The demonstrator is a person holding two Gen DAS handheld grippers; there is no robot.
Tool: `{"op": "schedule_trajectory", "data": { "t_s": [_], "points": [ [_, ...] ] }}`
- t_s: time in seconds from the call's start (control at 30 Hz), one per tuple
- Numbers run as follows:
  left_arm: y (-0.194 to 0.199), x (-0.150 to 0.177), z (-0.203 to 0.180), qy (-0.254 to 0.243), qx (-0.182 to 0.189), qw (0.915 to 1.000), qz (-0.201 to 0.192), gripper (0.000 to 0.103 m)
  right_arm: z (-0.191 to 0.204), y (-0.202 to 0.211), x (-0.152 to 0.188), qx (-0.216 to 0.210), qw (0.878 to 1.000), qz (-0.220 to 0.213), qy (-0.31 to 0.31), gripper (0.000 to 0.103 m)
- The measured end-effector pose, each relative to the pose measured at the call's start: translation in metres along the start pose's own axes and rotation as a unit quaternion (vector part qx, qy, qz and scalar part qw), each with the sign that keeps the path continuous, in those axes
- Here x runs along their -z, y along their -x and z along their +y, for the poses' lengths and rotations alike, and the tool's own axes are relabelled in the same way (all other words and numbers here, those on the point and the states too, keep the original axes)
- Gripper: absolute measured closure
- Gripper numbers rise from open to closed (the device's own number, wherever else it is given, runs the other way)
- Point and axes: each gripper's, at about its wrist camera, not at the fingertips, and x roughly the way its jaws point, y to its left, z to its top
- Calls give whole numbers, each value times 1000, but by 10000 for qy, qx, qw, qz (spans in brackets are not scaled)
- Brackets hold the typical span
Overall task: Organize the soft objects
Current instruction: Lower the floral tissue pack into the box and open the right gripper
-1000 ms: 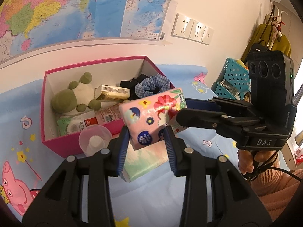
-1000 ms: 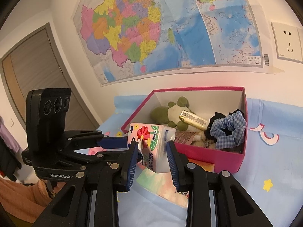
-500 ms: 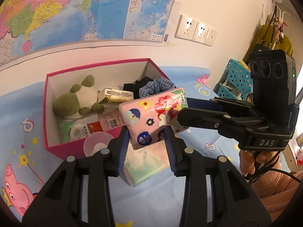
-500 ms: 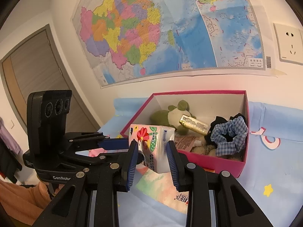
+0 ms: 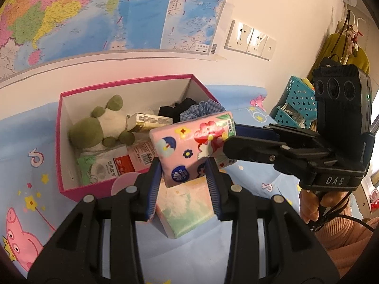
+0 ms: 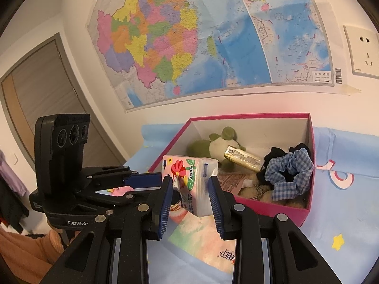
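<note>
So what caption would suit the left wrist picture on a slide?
Both tools, left and right, grip a pink tissue pack before the pink box.

We see the tissue pack (image 5: 189, 151) held up between both grippers, the left gripper (image 5: 184, 184) at one end and the right gripper (image 6: 190, 196) at the other, in front of the open box (image 5: 59, 142) and above a flat packet (image 5: 187, 210) lying on the sheet (image 5: 28, 142). In the box, the plush toy (image 5: 99, 127) lies left, the scrunchie (image 6: 291, 177) right, a tube (image 6: 244, 157) between them; behind stands the wall with the map (image 6: 189, 35)
</note>
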Motion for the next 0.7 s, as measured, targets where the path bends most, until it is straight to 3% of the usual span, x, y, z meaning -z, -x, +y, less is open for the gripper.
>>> {"op": "schedule_trajectory", "data": {
  "t_s": [0.7],
  "points": [
    [-6, -7, 8, 84, -102, 9999, 6, 64, -5, -12, -6, 44, 10000, 37, -79, 71]
  ]
}}
